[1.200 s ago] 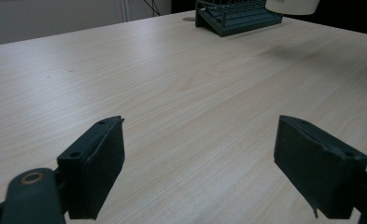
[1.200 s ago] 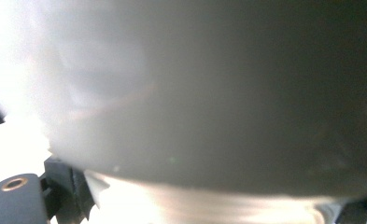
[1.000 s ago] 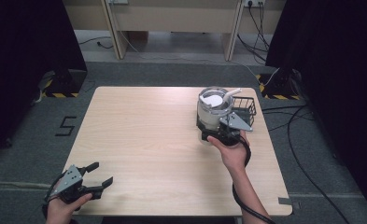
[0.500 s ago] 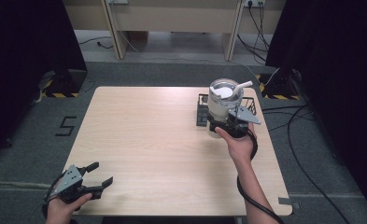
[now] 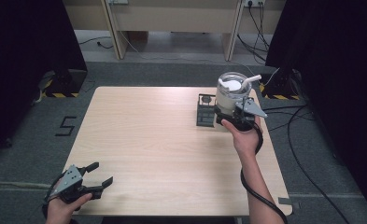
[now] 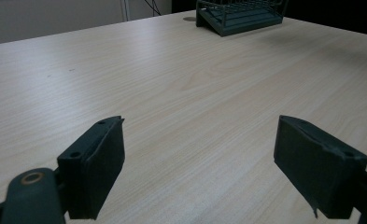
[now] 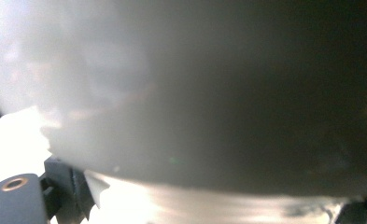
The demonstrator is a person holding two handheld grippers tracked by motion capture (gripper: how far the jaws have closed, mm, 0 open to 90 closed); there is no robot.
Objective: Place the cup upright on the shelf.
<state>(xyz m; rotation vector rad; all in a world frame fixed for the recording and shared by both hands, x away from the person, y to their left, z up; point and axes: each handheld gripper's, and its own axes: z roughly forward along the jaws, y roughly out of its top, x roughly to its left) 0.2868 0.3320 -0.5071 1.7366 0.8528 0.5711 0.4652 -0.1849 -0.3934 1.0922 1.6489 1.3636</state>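
Clamped in the right gripper (image 5: 233, 113), white container (image 5: 231, 93) raised clear of the wire rack (image 5: 204, 110), placing pending; left gripper (image 5: 96, 178) spread, idle.

Black "5" on floor (image 5: 67, 126)

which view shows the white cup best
The high view: the white cup shows whole, with its lid, held by the right gripper beside the black wire rack. The right gripper view gives a blurred grey close-up of its wall. The left gripper view looks across the table to the rack.
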